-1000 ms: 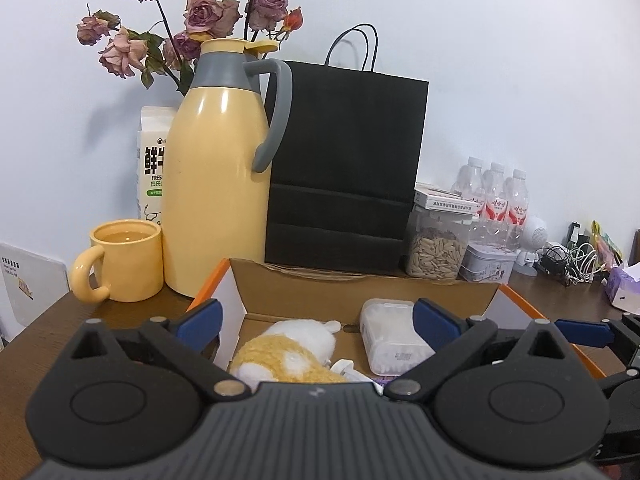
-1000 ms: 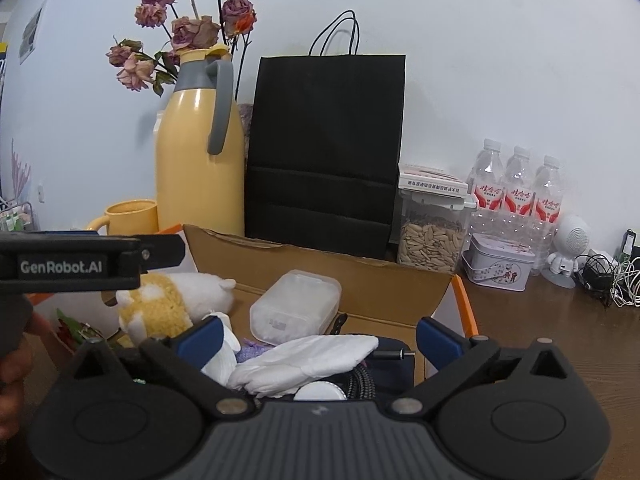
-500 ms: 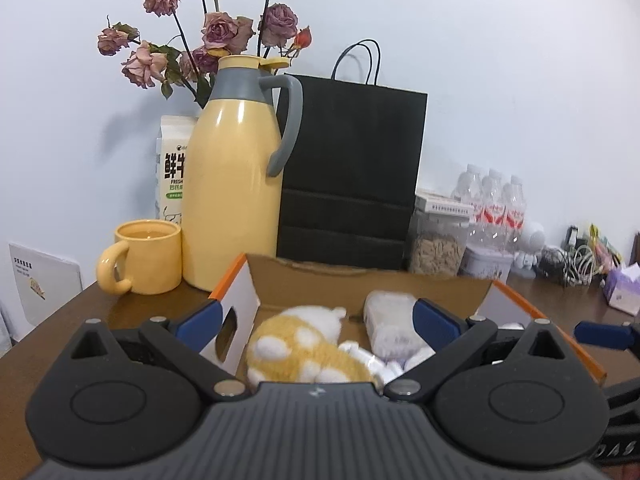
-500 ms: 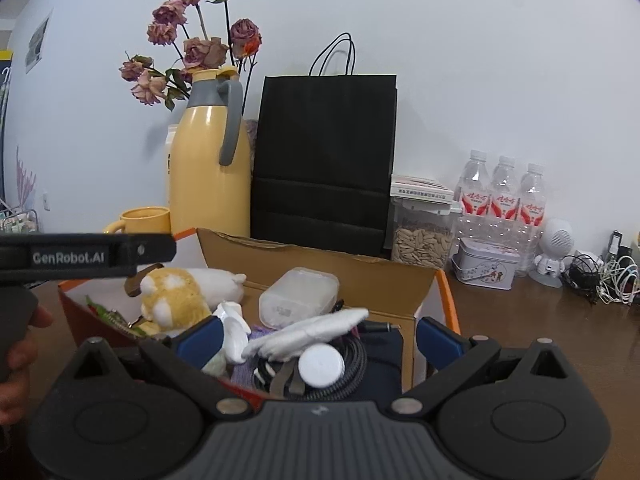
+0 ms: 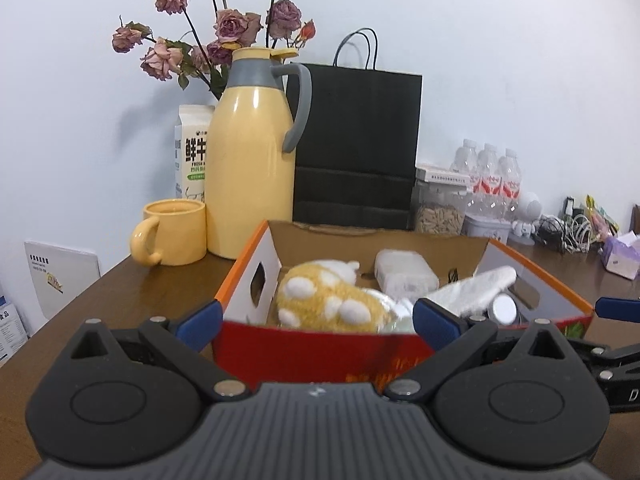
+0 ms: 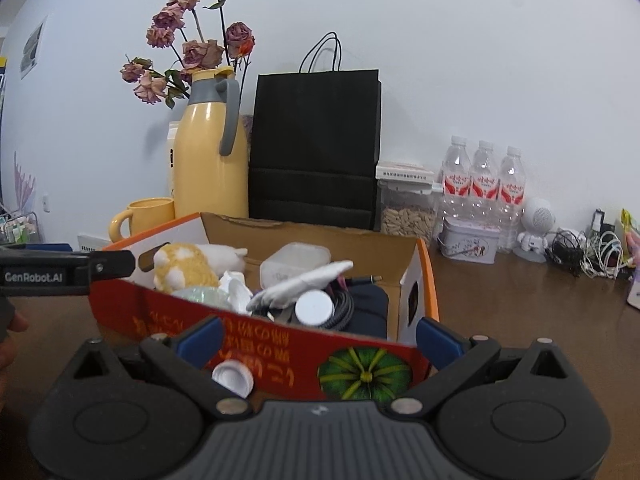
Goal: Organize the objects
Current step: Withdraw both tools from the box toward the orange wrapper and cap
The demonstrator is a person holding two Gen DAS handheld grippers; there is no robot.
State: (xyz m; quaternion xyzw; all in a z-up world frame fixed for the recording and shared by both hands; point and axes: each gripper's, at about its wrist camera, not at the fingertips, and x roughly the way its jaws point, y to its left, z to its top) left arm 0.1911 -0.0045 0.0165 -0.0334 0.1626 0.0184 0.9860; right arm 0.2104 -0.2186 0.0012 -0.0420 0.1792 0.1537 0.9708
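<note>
Milk carton: right part hidden behind the yellow jug; print cut off.
Flower stems: lower ends hidden behind the jug.
Box: near red wall blurred in the left wrist view, lettering unreadable.
Box contents under the white cloth: mostly covered, cannot tell.
Cables: tangled, too small to sort out.
Tissue pack: cut off by the right edge.
Hand: cut off by the left edge.

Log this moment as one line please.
left gripper: open | right gripper: open | cardboard box: filled, on table | plush toy: in box
</note>
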